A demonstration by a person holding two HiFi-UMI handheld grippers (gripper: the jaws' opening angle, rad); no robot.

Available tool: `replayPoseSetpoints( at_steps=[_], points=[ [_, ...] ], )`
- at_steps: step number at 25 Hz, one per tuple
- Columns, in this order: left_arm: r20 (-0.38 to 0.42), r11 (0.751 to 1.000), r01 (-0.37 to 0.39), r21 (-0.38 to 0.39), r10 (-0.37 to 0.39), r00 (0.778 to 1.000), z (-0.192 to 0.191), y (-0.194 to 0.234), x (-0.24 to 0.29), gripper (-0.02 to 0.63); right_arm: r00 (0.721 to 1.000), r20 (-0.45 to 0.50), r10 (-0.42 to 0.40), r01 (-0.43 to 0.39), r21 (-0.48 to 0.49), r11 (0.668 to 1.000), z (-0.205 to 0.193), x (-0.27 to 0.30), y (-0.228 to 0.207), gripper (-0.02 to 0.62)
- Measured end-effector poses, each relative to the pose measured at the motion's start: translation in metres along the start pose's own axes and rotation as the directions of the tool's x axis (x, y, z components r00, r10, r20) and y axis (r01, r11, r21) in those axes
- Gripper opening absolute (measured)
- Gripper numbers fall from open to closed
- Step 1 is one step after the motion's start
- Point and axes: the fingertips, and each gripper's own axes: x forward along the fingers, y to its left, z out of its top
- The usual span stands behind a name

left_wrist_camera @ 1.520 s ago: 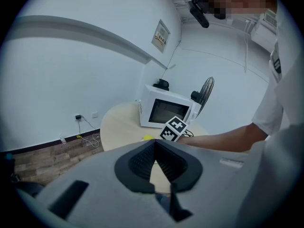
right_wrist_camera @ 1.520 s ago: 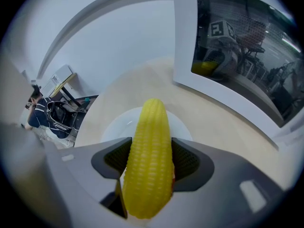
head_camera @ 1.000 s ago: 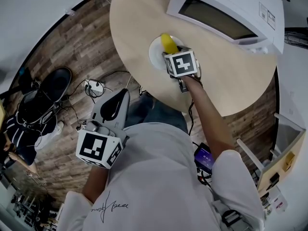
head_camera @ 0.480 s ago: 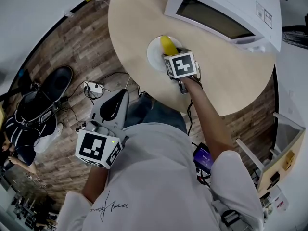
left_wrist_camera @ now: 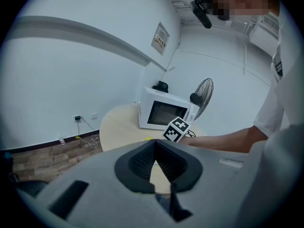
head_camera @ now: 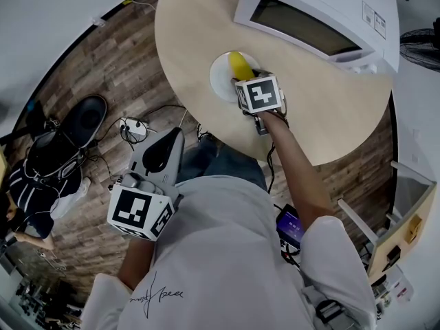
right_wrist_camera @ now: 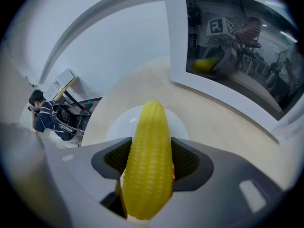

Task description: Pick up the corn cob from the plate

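Observation:
A yellow corn cob [right_wrist_camera: 148, 151] stands lengthwise between the pads of my right gripper [right_wrist_camera: 148, 159], which is shut on it. The cob's far end points over the white plate [right_wrist_camera: 118, 125] on the round table. Whether the cob still touches the plate, I cannot tell. In the head view the cob [head_camera: 238, 63] sticks out past the right gripper's marker cube [head_camera: 259, 93], above the plate [head_camera: 220, 82]. My left gripper [head_camera: 176, 137] hangs off the table over the floor, near the person's body, jaws together and holding nothing; in its own view the left gripper [left_wrist_camera: 156, 161] points toward the table.
A white microwave [head_camera: 316, 19] stands at the back of the pale round table [head_camera: 192, 26], close behind the plate. Cables and a power strip [head_camera: 135, 124] lie on the wood floor by the table edge. A dark chair [head_camera: 65, 133] stands to the left, a fan [left_wrist_camera: 203, 94] beside the microwave.

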Motion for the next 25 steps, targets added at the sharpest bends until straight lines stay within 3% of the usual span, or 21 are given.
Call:
replayPoseSetpoints(
  at_steps=[25],
  points=[
    [0.046, 0.999, 0.035, 0.008, -0.035, 0.998, 0.011, -0.008, -0.004, -0.009, 0.998, 0.059, 0.012, -0.017, 0.091, 0.996, 0.006, -0.026, -0.001, 0.272]
  ],
)
